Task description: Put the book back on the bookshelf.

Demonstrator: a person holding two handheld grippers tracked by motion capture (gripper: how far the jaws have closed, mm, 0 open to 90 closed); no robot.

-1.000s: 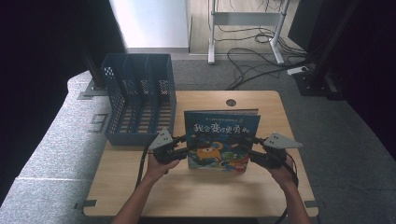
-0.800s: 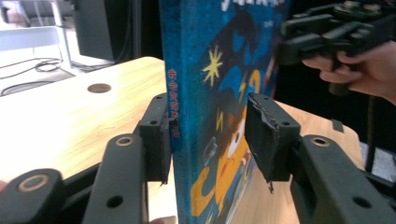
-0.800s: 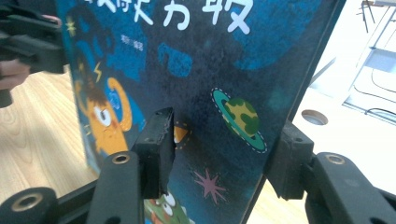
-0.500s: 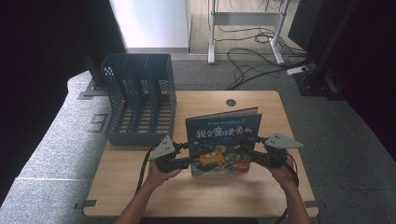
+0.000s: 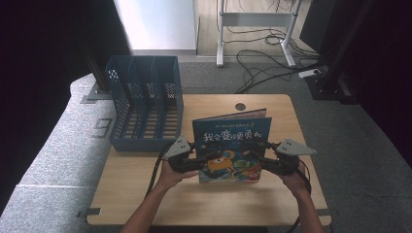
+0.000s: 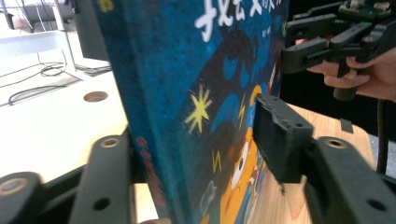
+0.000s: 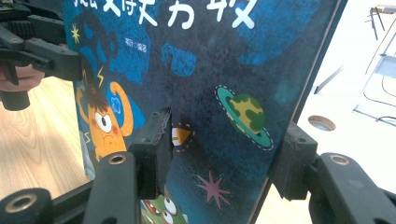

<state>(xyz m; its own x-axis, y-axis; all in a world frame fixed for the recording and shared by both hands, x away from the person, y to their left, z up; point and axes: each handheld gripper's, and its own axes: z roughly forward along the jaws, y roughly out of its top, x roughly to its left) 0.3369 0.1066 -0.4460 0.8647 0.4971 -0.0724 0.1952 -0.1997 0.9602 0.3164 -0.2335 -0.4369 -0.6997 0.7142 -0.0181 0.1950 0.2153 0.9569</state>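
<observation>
A blue picture book (image 5: 231,145) with white title characters and an orange cartoon figure stands nearly upright over the middle of the wooden table (image 5: 145,194), cover facing me. My left gripper (image 5: 190,162) is shut on its left edge, and my right gripper (image 5: 266,161) is shut on its right edge. In the left gripper view the book (image 6: 196,84) sits between the jaws of the left gripper (image 6: 196,149), and the right gripper (image 6: 327,37) holds the far edge. In the right gripper view the right gripper (image 7: 224,154) clamps the cover (image 7: 210,70), with the left gripper (image 7: 37,42) at the upper left.
A blue slotted file rack (image 5: 145,104) with upright dividers stands at the table's back left corner. A round cable hole (image 5: 240,106) lies behind the book. Cables and a white desk frame (image 5: 252,19) are on the floor beyond the table.
The book has been tipped up from a low tilt to nearly upright and lifted slightly. Both grippers stayed on its side edges and rose with it.
</observation>
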